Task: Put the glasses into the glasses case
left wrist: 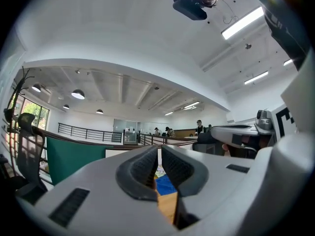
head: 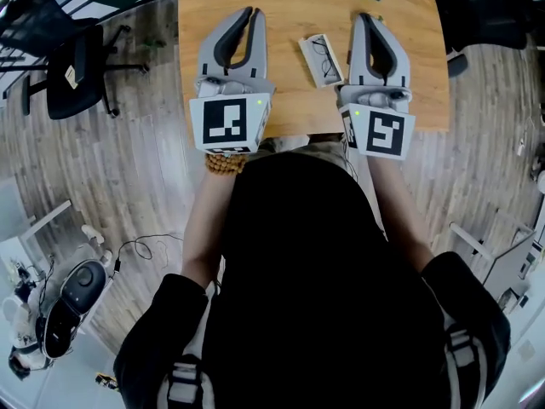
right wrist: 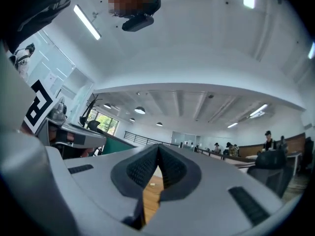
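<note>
1. Advice for the left gripper (head: 249, 12): hold it high over the tabletop (head: 285, 7) so nothing gets nudged. Its jaws are together and empty.
2. The glasses (head: 324, 56) lie between both grippers on a pale open case (head: 307, 49), apparently already inside it. Any further approach should come gently from above.
3. The right gripper (head: 364, 17) hovers just beside the case, its jaws pressed together on nothing.

the left gripper (head: 249, 13) and right gripper (head: 364, 17) point forward side by side, both jaws closed, empty.
</note>
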Tool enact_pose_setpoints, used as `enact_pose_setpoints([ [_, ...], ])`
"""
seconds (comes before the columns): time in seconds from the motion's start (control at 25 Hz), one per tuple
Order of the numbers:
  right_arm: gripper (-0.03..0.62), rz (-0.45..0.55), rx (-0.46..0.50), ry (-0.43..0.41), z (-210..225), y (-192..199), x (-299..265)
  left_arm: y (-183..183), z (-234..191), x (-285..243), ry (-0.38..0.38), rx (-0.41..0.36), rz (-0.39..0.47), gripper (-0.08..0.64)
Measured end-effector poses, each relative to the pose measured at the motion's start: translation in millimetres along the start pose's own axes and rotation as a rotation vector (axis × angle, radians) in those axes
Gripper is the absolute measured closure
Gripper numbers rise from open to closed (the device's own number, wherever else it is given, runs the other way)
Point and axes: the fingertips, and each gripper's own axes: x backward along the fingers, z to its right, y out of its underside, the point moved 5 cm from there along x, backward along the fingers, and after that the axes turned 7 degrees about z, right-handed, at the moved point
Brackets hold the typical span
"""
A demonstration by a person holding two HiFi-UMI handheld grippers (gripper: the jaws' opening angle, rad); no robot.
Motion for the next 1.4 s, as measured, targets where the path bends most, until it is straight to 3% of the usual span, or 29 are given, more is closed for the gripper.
enact_pose_setpoints([
  [0.24, 0.586, -0.048, 0.005, 0.038, 10.1, 9.6, 21.3, 5.2, 34.2, -11.0, 0.047, 0.026, 0.030, 0.520],
  [0.4, 0.586, -0.051, 0.010, 0.056, 8.7, 13.1, 30.1, 15.9, 49.5, -16.5, 0.118, 0.020, -0.003, 0.522],
  [1.0, 0.586, -0.215, 0.004, 0.045, 9.4, 70.4, 62.1, 75.4, 93.8, -3.2, 0.221, 0.105, -0.169, 0.522],
  [1.24, 0.586, -0.337, 0.018, 0.011, 15.1, 96.7, 72.8, 81.7, 88.2, -2.4, 0.206, 0.114, -0.188, 0.522],
  [1.4, 0.586, -0.363, 0.018, -0.004, 20.6, 107.7, 71.8, 89.9, 89.3, -3.3, 0.184, 0.120, -0.213, 0.522],
])
